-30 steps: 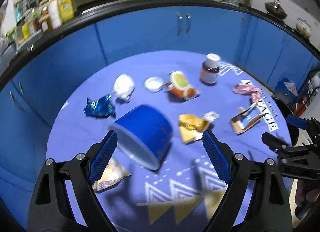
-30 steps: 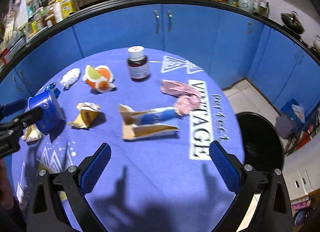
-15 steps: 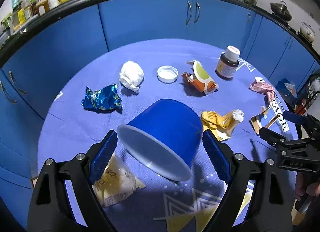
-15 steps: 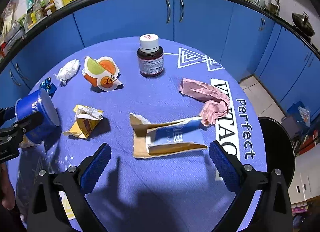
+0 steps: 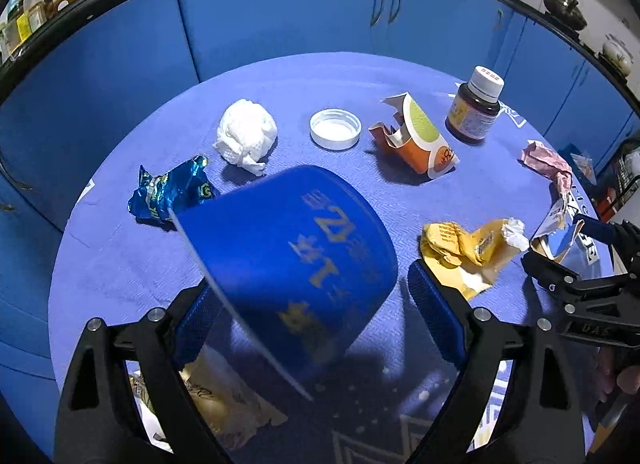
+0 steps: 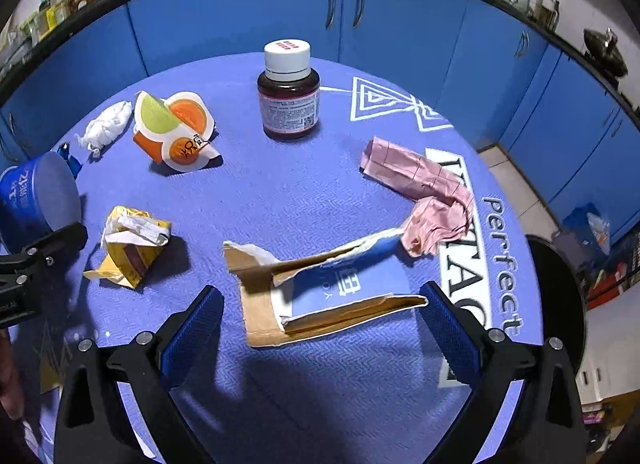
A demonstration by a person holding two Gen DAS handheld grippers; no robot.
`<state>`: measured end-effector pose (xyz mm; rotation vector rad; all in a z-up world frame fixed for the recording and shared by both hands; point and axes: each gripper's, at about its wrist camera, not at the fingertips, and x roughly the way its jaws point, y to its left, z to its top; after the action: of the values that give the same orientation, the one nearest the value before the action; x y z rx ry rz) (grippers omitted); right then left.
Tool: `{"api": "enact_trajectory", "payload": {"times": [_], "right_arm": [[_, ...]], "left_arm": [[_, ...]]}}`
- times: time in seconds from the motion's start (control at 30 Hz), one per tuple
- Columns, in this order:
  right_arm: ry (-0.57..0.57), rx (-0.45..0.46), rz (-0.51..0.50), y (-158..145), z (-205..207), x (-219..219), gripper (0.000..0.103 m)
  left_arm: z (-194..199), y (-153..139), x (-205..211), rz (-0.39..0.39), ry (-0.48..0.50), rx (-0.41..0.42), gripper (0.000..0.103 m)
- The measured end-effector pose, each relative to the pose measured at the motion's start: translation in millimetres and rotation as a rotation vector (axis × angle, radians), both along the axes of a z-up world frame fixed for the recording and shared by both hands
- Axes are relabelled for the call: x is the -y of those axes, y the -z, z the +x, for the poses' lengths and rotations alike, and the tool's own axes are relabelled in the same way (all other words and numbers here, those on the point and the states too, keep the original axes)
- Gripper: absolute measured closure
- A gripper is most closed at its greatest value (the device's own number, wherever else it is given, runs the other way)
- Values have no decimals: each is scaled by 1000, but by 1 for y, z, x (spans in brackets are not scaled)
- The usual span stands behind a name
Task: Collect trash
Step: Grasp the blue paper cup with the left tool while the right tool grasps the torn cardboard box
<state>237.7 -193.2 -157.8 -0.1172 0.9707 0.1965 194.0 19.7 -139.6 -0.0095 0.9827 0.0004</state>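
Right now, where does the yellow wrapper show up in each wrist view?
Left wrist view: the yellow wrapper lies right of centre, just past the right finger of the left gripper.
Right wrist view: the yellow wrapper lies left of centre, beyond the right gripper's left finger.
Shared landmark: the brown bottle with the white cap, standing upright at the far side of the table.

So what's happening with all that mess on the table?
A person is clearing trash off the round blue-clothed table with two hand-held grippers. The left gripper, open, sits around a tipped-over blue paper tub without squeezing it. The right gripper, also open, hovers over a torn brown-and-blue cardboard packet. Nothing is picked up yet.
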Motion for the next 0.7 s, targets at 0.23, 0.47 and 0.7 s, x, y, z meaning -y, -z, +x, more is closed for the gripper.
{"api": "enact_trajectory", "payload": {"times": [0.23, 0.47, 0.7], "right_arm": [[-6, 1, 28, 2, 1, 1, 10], [-29, 31, 23, -2, -6, 0, 21], [-34, 53, 21, -6, -14, 0, 22]], "left_arm": [[3, 3, -1, 2, 0, -5, 48], [3, 1, -8, -43, -5, 6, 73], [-5, -9, -7, -52, 3, 40, 75]]}}
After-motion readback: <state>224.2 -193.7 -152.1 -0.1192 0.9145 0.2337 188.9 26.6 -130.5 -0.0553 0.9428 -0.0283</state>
